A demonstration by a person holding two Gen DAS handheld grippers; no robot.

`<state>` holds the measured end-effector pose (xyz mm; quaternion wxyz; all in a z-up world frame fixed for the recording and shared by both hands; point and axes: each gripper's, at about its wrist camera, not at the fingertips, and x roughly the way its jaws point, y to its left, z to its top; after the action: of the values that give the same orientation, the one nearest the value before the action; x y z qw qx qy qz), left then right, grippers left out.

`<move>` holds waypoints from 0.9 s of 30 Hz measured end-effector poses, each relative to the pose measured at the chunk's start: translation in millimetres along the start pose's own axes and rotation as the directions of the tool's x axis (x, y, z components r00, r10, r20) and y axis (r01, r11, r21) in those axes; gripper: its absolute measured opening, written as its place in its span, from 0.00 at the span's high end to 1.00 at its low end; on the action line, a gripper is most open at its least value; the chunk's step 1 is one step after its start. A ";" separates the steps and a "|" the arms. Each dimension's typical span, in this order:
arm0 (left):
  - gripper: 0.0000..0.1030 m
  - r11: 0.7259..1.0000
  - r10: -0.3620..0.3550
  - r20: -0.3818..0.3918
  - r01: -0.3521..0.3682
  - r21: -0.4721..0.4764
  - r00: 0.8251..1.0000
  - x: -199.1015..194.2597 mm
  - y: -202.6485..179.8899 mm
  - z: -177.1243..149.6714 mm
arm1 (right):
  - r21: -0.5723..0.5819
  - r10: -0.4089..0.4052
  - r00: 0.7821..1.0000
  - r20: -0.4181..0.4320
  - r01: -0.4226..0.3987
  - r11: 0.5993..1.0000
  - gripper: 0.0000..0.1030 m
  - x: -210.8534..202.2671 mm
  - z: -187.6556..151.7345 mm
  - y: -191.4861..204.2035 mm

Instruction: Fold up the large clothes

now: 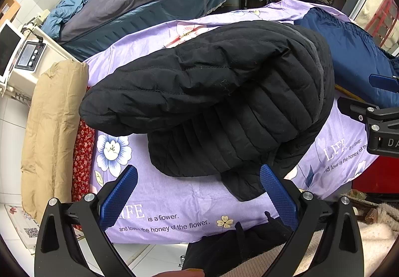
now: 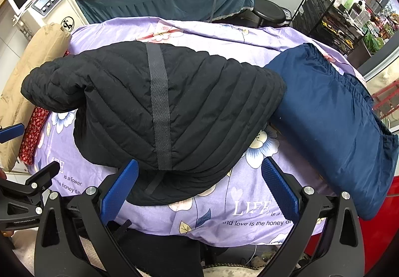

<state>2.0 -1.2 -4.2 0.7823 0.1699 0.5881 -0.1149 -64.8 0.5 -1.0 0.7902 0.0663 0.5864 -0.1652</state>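
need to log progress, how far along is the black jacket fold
Done: the black quilted jacket lies bunched on the purple floral sheet, one sleeve folded across it. In hand: nothing; left gripper and right gripper are open above the near edge. Left: flattening and folding it compactly.

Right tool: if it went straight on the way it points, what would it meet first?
Probably the near hem of the black jacket, lying just ahead between the open fingers of the right tool; depth is unclear.
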 end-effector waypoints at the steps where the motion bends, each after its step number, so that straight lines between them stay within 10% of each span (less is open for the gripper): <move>1: 0.06 1.000 0.000 0.000 0.000 0.000 1.000 -0.1 0.1 0.5 | 0.001 0.000 1.000 -0.001 0.000 1.000 0.06 0.1 0.1 -0.4; 27: 0.06 0.999 -0.039 -0.010 0.039 -0.018 0.999 4.5 1.7 -5.2 | 0.000 0.000 1.000 0.006 0.000 1.000 0.06 -1.4 -1.7 1.3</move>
<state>-0.7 2.5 -9.7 0.7784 0.1521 0.5964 -0.1238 -66.2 2.4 -0.3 0.7921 0.0658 0.5839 -0.1653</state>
